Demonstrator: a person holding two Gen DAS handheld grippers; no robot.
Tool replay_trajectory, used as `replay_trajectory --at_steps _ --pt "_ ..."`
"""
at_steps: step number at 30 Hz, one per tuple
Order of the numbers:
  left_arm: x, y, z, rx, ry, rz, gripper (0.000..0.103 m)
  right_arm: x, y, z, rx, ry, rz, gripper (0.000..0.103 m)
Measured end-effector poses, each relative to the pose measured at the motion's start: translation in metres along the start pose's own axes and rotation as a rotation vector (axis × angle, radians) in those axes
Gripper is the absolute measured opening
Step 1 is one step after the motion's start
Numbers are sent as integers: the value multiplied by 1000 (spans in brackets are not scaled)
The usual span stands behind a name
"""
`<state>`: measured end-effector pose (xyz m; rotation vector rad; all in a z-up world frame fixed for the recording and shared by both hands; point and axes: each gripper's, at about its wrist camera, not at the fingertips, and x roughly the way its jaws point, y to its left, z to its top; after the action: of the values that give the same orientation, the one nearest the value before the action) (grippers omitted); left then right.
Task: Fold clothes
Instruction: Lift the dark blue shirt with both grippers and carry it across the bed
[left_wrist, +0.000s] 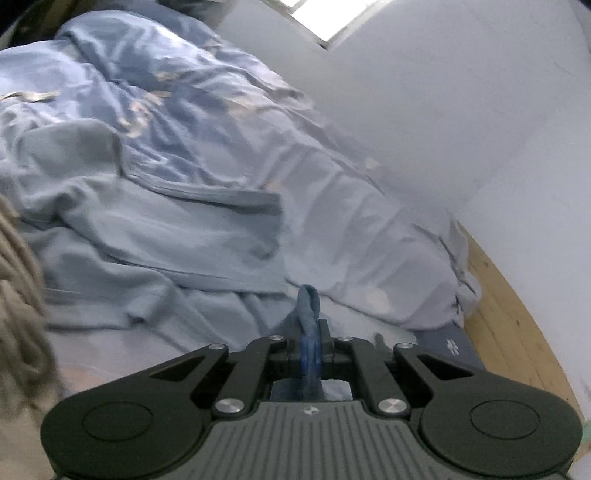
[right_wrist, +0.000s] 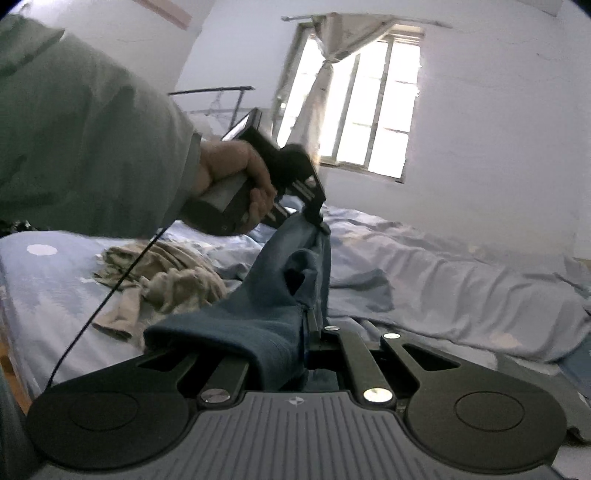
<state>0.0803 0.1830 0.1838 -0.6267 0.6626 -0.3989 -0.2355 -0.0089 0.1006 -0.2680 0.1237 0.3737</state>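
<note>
A blue garment (right_wrist: 280, 295) hangs stretched in the air between both grippers above the bed. My left gripper (left_wrist: 309, 338) is shut on one bunched edge of it (left_wrist: 308, 306); it also shows in the right wrist view (right_wrist: 314, 214), held by a hand. My right gripper (right_wrist: 308, 332) is shut on the other end, and the cloth drapes over its left finger. A beige garment (right_wrist: 162, 277) lies crumpled on the bed to the left; its edge shows in the left wrist view (left_wrist: 18, 295).
The bed has a light blue sheet (right_wrist: 48, 295) and a rumpled blue duvet (left_wrist: 166, 147) along the white wall (left_wrist: 461, 110). A wooden bed edge (left_wrist: 517, 332) runs at the right. A window (right_wrist: 369, 103) with a curtain is behind.
</note>
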Motion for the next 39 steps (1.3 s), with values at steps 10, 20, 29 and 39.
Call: replay_trajectory --at_steps 10,20,29,39 --pt "65 -81 -51 103 103 4 1 -33 -36 -25 98 49 -110 3" --pt "144 -126 -114 170 194 80 1 -45 -79 -62 261 146 -208 3" --pt "208 -146 -155 235 222 204 1 -41 -115 -98 380 222 -249 3" --pt "245 -153 -185 283 233 307 2 -24 -134 -130 460 312 -275 3"
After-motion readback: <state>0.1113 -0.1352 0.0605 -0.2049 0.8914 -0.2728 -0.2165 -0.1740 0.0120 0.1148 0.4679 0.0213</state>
